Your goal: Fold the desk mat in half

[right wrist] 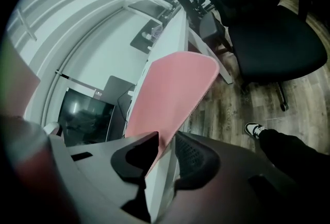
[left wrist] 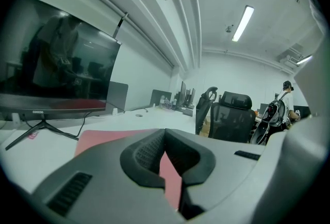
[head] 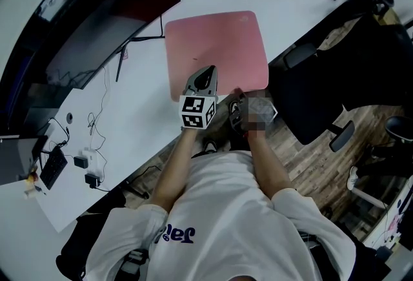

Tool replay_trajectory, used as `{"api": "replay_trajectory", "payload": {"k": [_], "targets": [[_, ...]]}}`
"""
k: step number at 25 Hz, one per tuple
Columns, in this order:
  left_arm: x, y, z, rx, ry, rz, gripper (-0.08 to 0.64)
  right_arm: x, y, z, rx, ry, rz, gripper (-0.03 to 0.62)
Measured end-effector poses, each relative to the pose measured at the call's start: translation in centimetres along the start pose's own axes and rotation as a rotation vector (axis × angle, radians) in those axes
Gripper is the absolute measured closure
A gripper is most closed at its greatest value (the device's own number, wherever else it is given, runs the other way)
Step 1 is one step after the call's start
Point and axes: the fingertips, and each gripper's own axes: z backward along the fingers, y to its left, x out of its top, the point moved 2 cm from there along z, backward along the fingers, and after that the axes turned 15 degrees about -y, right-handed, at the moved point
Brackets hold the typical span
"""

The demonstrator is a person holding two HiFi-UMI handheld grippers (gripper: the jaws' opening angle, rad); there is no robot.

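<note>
The right gripper (right wrist: pixel 166 138) has its jaws part-way apart. The near edge of the pink desk mat (right wrist: pixel 175 89) runs up between them, with the white desk (right wrist: pixel 157 187) edge just under it. The pads stand on either side of that edge, and a gap shows on the right-hand pad's side. In the head view this gripper (head: pixel 237 93) sits at the mat's near edge, towards its right corner.

The left gripper (left wrist: pixel 165 133) has its jaws closed tip to tip with nothing caught between the tips. The mat (left wrist: pixel 103 138) shows beyond and below them. From above, this gripper (head: pixel 206 74) hangs over the mat's near edge, left of the right gripper.

The mat (head: pixel 216 47) lies flat and unfolded on the desk (head: pixel 129 112). A dark monitor (head: pixel 110 21) stands beyond the mat's left side. A black office chair (head: pixel 310 92) stands on the wooden floor (right wrist: pixel 232 104) off the mat's right side.
</note>
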Motion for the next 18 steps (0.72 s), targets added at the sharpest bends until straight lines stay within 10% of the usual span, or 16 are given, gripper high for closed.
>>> {"api": "replay_trajectory", "payload": {"k": [18], "targets": [[-5.4, 1.1, 2.3, 0.064, 0.159, 0.121, 0.546, 0.6, 1.3, 0.8, 0.028, -0.045, -0.024, 0.56]]}}
